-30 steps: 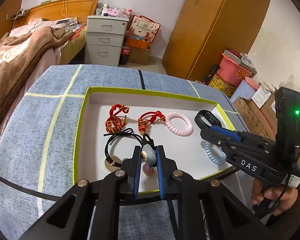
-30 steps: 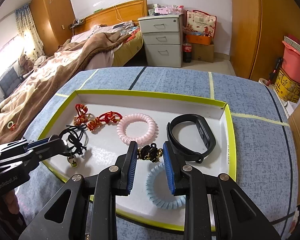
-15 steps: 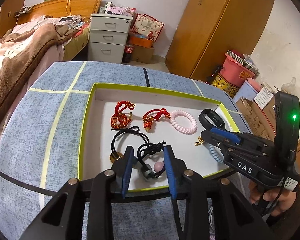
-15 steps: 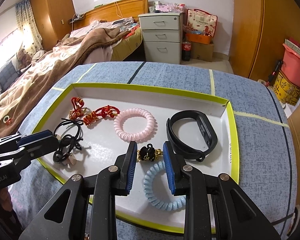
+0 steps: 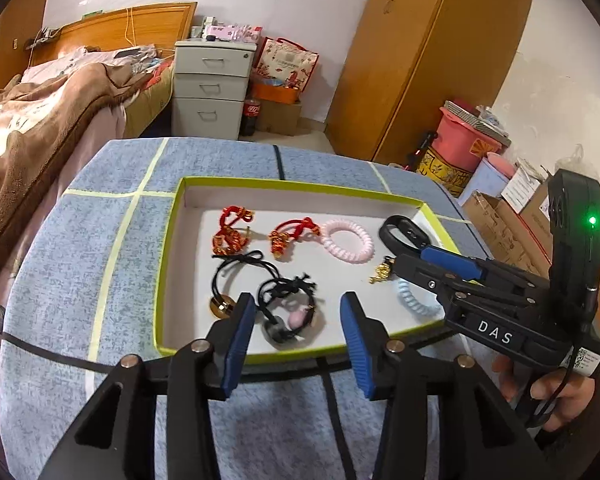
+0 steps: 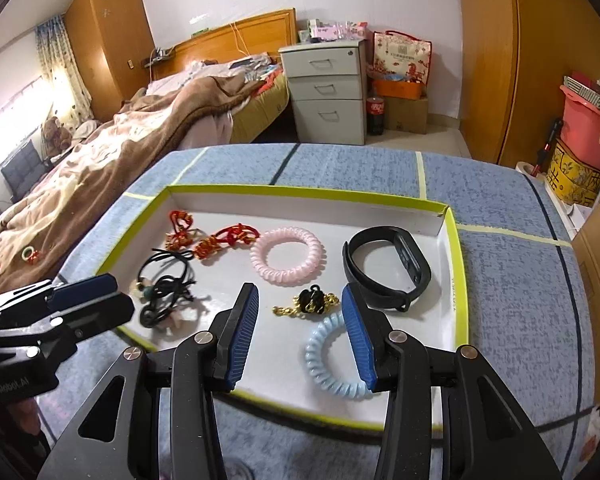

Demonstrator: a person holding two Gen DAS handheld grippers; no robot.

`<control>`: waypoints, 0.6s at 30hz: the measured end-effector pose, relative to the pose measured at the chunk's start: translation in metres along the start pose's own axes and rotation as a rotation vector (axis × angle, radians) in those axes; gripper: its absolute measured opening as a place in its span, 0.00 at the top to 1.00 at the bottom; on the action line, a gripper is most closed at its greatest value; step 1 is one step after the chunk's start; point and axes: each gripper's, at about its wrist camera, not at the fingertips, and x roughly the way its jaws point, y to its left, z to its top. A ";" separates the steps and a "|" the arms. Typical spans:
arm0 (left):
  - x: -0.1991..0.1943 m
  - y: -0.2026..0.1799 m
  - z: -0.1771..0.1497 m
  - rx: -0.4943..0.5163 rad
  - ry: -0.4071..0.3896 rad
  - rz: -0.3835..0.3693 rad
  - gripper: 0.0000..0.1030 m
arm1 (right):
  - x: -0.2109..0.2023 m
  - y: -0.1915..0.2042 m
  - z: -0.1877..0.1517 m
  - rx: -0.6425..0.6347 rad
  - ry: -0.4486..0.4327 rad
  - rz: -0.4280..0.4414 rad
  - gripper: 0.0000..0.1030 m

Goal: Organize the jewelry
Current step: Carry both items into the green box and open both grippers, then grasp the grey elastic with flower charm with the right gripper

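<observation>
A white tray with a lime rim [image 5: 172,240] [image 6: 462,280] holds the jewelry. A black hair tie with grey and pink beads [image 5: 278,330] [image 6: 162,304] lies on its floor near the front edge. My left gripper [image 5: 296,304] [image 6: 88,296] hovers over it, jaws opening, pads clear of the tie. A gold chain with a black charm [image 6: 306,302] [image 5: 380,272] lies just beyond my right gripper [image 6: 300,320] [image 5: 432,260]. Its jaws are opening too, with nothing pressed. A light-blue coil tie [image 6: 332,364] sits under the right finger.
Also in the tray: a pink coil tie [image 6: 286,256], a black wristband [image 6: 386,268], two red knot charms [image 5: 232,232] [image 5: 292,234], and a black tie with a gold disc [image 5: 224,304]. The blue taped tablecloth [image 6: 520,280] surrounds it. A bed [image 6: 120,152] stands left, boxes [image 5: 500,220] right.
The left jaws let go of the beaded hair tie, which now lies in the tray, and spread wide. The right jaws widened off the gold chain. Both grippers drew back slightly.
</observation>
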 end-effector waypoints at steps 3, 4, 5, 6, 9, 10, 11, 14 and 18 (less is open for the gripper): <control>-0.007 -0.004 -0.003 0.004 -0.010 0.003 0.54 | -0.010 0.002 -0.002 0.000 -0.017 0.003 0.57; -0.009 -0.005 -0.005 0.006 -0.012 0.002 0.54 | -0.015 0.003 -0.004 -0.001 -0.024 0.002 0.57; -0.011 -0.006 -0.006 0.007 -0.014 0.003 0.54 | -0.018 0.004 -0.005 -0.001 -0.027 -0.001 0.57; -0.013 -0.007 -0.007 0.010 -0.015 0.003 0.54 | -0.021 0.004 -0.006 -0.002 -0.030 -0.003 0.57; -0.022 -0.011 -0.012 0.026 -0.029 0.023 0.54 | -0.030 0.005 -0.012 0.003 -0.040 -0.005 0.57; -0.024 -0.013 -0.014 0.035 -0.034 0.030 0.54 | -0.033 0.006 -0.014 0.005 -0.043 -0.005 0.57; -0.026 -0.015 -0.016 0.037 -0.037 0.031 0.54 | -0.036 0.006 -0.016 0.005 -0.046 -0.006 0.57; -0.033 -0.016 -0.022 0.035 -0.038 0.024 0.53 | -0.044 0.009 -0.023 0.002 -0.051 -0.005 0.57; -0.041 -0.018 -0.030 0.046 -0.049 0.041 0.53 | -0.052 0.014 -0.033 -0.007 -0.051 0.003 0.57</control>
